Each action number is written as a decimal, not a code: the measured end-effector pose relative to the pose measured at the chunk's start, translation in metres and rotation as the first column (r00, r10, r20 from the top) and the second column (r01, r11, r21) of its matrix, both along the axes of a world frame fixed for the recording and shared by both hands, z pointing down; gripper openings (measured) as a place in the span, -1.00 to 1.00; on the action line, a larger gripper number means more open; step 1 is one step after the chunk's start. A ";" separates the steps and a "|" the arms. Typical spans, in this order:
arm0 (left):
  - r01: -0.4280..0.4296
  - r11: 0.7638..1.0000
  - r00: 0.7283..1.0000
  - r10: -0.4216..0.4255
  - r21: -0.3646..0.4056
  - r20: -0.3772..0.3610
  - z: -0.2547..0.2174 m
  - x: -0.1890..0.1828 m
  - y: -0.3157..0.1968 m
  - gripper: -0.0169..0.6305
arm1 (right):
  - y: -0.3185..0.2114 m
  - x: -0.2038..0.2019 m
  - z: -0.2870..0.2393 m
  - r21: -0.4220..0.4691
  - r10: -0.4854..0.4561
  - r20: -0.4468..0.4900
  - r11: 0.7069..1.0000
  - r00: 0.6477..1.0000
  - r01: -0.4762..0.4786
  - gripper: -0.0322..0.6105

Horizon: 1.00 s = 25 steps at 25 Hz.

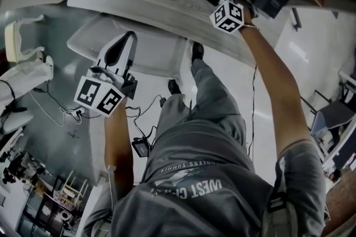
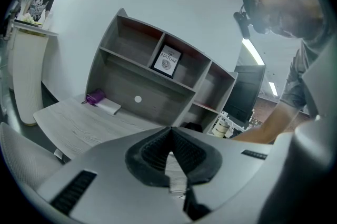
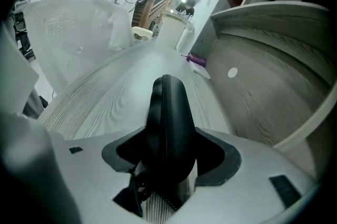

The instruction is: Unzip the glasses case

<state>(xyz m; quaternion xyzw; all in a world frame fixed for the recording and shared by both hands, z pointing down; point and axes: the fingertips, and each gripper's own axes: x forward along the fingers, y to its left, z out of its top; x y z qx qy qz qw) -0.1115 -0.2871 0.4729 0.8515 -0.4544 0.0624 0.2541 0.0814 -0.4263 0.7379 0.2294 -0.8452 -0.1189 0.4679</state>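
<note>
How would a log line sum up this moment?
left gripper: shut, empty | right gripper: open, around case | case: on desk, zipped

The table [image 3: 100, 107] lies bare and wide on the chair side of the glasses case [image 3: 167, 107], leaving free passage there. On the case's other side, the back panel of the shelf unit [image 3: 263, 102] rises close by. Farther along, a purple thing [image 3: 197, 60] and a white flat item [image 3: 201, 73] lie near that panel. A white chair [image 1: 156, 55] stands at the table's edge, under the left gripper [image 1: 129, 35].
</note>
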 end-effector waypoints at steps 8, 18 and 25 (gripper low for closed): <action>-0.006 1.000 0.999 0.006 -0.011 -0.036 0.000 0.005 -0.005 -0.95 | -0.005 -0.001 -0.022 -0.136 0.171 0.197 0.980 0.965 -0.146 -0.06; 0.002 0.999 0.970 -0.015 -0.050 -0.244 0.001 0.008 0.001 -0.95 | 0.060 -0.030 -0.152 -0.146 0.055 0.453 0.989 0.890 0.013 -0.07; -0.040 0.997 0.880 0.008 -0.058 -0.475 -0.007 0.023 0.006 -0.95 | 0.118 -0.044 -0.234 -0.146 -0.015 0.553 0.983 0.833 0.114 -0.07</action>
